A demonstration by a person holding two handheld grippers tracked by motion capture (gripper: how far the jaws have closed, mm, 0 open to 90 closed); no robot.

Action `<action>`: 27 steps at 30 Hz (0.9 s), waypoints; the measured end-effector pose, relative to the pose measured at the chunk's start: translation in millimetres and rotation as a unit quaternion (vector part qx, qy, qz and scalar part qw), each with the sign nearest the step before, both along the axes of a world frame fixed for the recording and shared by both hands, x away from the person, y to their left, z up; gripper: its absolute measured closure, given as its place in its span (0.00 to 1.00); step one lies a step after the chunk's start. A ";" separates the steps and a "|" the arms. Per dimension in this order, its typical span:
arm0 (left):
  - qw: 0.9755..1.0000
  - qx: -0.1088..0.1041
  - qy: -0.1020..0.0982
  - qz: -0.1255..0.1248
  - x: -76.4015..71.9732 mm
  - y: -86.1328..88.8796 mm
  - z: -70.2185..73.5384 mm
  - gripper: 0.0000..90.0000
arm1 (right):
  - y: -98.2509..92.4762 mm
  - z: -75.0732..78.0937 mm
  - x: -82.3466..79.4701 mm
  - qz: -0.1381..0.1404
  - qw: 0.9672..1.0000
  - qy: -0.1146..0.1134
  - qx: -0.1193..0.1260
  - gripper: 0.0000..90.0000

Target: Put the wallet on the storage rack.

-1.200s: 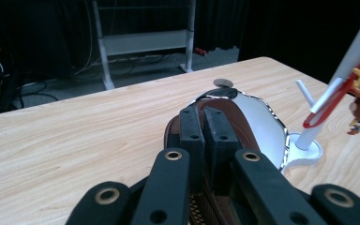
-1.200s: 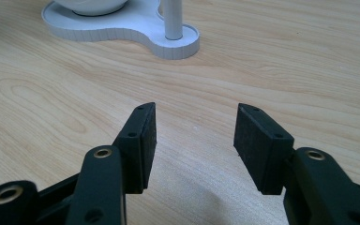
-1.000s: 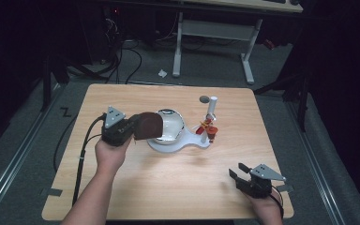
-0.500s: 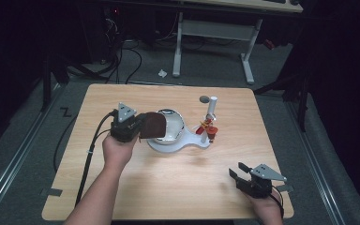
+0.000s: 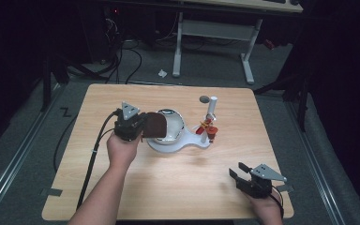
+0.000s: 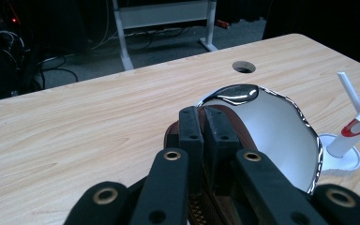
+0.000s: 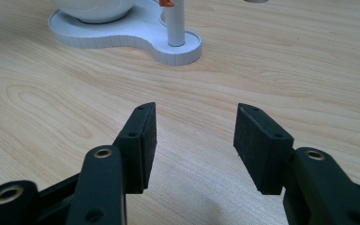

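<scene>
steel bowl [image 5: 172,125] on white stand [image 5: 180,145], brown pouch [image 5: 155,125] at rim

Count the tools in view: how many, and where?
2. The left tool is over the table's left-centre, shut on a brown piece at the bowl. The right tool is open near the front right corner.

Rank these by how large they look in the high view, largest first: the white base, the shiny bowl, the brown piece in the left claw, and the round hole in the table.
1. white base
2. shiny bowl
3. brown piece, close to the bowl in apparent size and partly covering it, so this pair is unsure
4. round hole
</scene>
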State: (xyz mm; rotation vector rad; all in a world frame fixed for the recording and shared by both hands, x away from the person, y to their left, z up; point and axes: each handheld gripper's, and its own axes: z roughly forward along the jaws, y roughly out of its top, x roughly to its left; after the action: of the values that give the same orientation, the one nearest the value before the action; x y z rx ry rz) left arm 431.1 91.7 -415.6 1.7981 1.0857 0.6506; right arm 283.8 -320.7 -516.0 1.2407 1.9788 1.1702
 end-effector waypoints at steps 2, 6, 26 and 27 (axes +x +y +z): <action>1.000 0.000 0.001 0.004 1.3 -2.5 -1.4 0.96 | 0.0 -0.2 0.2 0.001 1.000 0.000 0.000 0.55; 1.000 -0.003 0.002 0.010 3.5 -7.7 -4.7 0.96 | -0.4 -0.2 0.0 0.001 1.000 0.001 0.001 0.55; 0.999 -0.006 -0.010 0.031 7.1 -26.1 -20.3 0.95 | -0.2 -0.1 -0.3 0.003 1.000 0.001 0.001 0.55; 0.999 -0.007 -0.010 0.033 7.4 -25.6 -21.0 0.95 | -0.2 -0.1 -0.3 0.003 1.000 0.001 0.000 0.55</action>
State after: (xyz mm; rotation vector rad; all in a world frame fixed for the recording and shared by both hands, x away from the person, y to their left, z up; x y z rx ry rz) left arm 438.5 66.1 -436.6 1.7469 1.1378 0.6975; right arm 283.5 -320.9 -516.1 1.2379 1.9849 1.1733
